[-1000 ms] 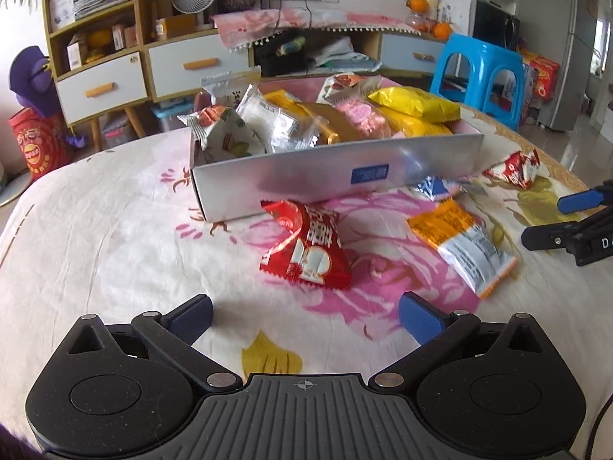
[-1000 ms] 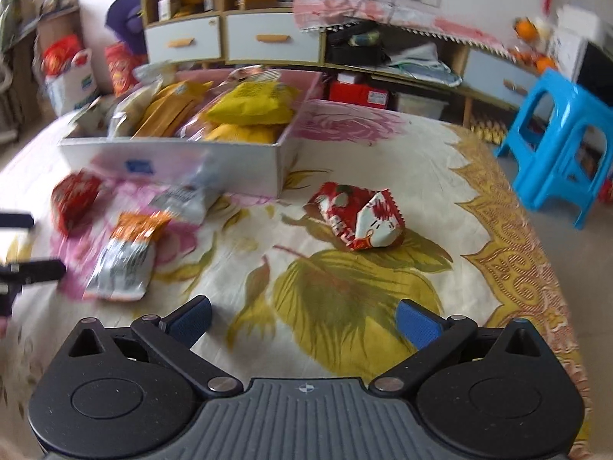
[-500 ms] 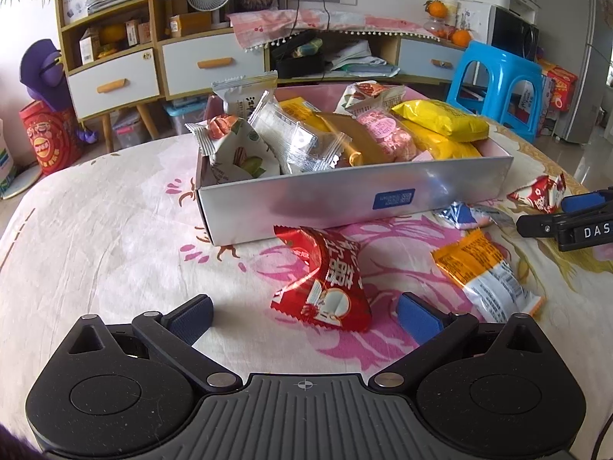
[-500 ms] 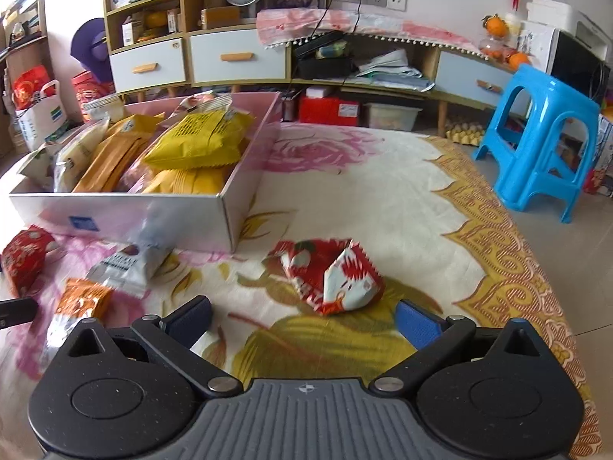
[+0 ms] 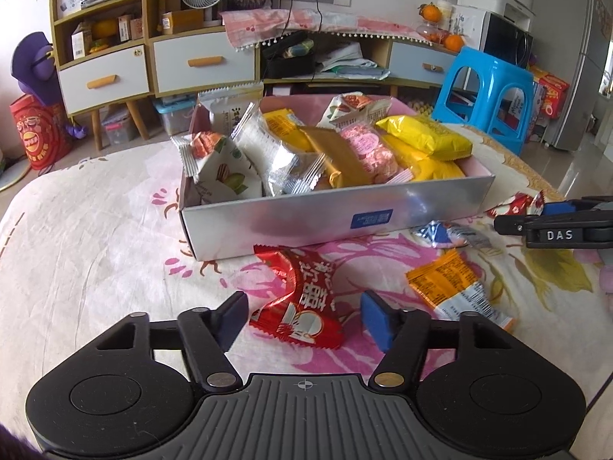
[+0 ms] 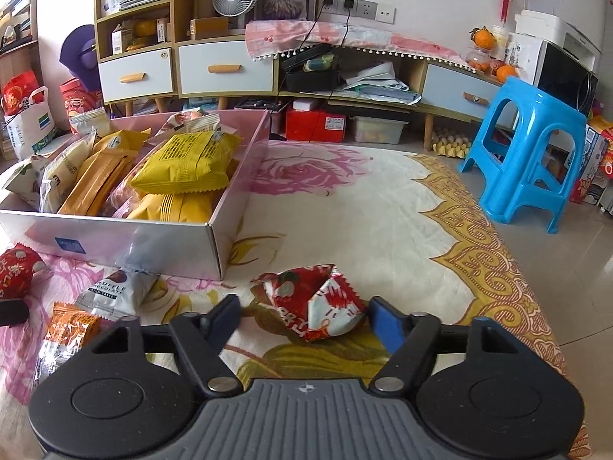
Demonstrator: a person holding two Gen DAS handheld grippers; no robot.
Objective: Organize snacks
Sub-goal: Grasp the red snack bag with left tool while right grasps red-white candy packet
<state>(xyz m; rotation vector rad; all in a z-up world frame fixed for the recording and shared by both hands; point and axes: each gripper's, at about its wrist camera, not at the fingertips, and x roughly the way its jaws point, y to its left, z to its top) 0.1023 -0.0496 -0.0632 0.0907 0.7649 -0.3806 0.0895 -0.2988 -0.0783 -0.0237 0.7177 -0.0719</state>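
A silver box (image 5: 337, 214) full of snack packets stands on the flowered cloth; it also shows in the right wrist view (image 6: 115, 237). My left gripper (image 5: 304, 320) is open, its fingers on either side of a red snack packet (image 5: 302, 303) lying in front of the box. My right gripper (image 6: 302, 318) is open around a red and white snack packet (image 6: 318, 306) right of the box. An orange packet (image 5: 456, 291) and a blue and silver packet (image 5: 448, 234) lie loose between the two.
The right gripper's fingers (image 5: 551, 226) show at the right edge of the left wrist view. A blue plastic stool (image 6: 532, 145) stands off the table's far right. Cabinets and shelves (image 6: 172, 65) line the back wall. The table edge runs along the right.
Both grippers have moved forward and down. Each red packet now lies between open fingers, and the jaws have narrowed somewhat.
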